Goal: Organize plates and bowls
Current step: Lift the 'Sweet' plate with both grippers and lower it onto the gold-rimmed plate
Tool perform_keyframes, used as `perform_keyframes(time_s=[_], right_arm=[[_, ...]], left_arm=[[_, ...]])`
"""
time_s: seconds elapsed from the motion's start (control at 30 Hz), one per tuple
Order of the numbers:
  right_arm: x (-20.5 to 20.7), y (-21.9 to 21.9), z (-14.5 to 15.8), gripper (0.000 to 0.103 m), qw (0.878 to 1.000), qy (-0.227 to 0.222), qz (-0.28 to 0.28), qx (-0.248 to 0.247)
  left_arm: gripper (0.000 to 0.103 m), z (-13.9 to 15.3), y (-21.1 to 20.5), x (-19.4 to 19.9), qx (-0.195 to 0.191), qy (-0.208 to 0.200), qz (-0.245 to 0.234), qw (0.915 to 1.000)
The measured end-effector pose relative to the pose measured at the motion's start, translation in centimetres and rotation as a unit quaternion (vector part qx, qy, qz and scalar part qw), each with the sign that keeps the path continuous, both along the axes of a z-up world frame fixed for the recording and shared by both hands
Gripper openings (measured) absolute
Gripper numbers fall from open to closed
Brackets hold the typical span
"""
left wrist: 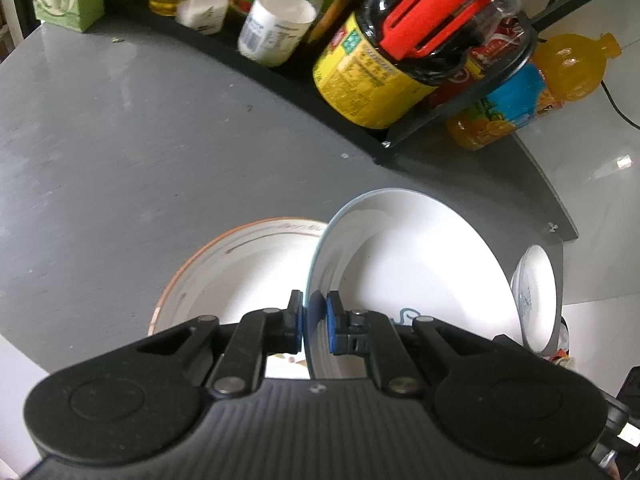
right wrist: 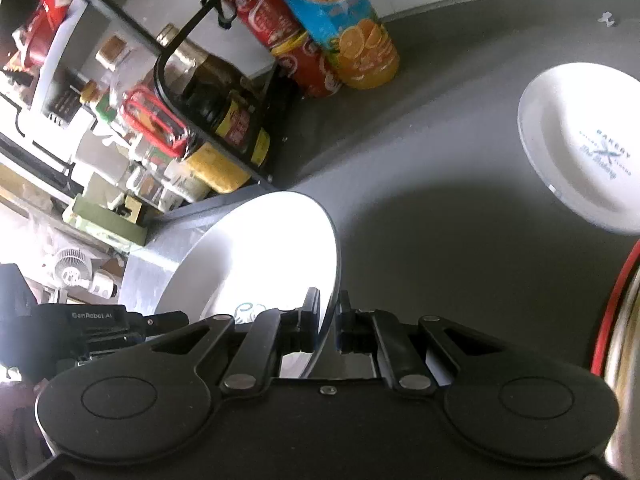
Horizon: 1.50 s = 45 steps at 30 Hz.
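Note:
I have a white plate with a thin blue rim standing on edge above the grey table. My left gripper is shut on its rim, blue pads on either side. In the right wrist view the same plate glares white, and my right gripper is shut on its rim at another spot. The left gripper's black body shows behind it. Beneath the held plate lies a white plate with an orange rim, flat on the table. A small white plate with printed lettering rests further right.
A black wire rack packed with jars and bottles runs along the back of the table. Beside it stands an orange juice bottle with red cans. A red-rimmed metal object is at the right edge. The table's right edge is close.

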State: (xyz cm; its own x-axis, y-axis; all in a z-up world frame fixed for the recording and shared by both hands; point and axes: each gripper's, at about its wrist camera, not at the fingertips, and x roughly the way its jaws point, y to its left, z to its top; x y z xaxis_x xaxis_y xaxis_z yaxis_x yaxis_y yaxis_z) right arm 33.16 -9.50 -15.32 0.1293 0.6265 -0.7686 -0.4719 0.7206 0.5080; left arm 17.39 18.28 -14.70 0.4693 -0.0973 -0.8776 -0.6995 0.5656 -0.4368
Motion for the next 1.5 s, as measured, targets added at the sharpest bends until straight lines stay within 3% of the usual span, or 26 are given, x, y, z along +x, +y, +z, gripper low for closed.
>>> perform_keyframes(time_s=[0.63,1.03,1.5], right_arm=[[-5.8,2.2,-0.8,0.008,0.999,-0.008,0.029,-0.038],[-7.3,3.0,-1.6,0.008,0.997,-0.011,0.02,-0.079],[-7.5,2.8,-1.6,0.007,0.997,-0.001,-0.014,-0.081]], left_arm=[[0.01,-1.8,1.6,-5.2,-0.009,0.024,0.002,0.9997],[0.014,-2.6,1.0,-5.4,0.007,0.039,-0.026,0.9989],[0.014,-2.3,2.2,-4.4,-0.018,0.065,-0.025,0.9975]])
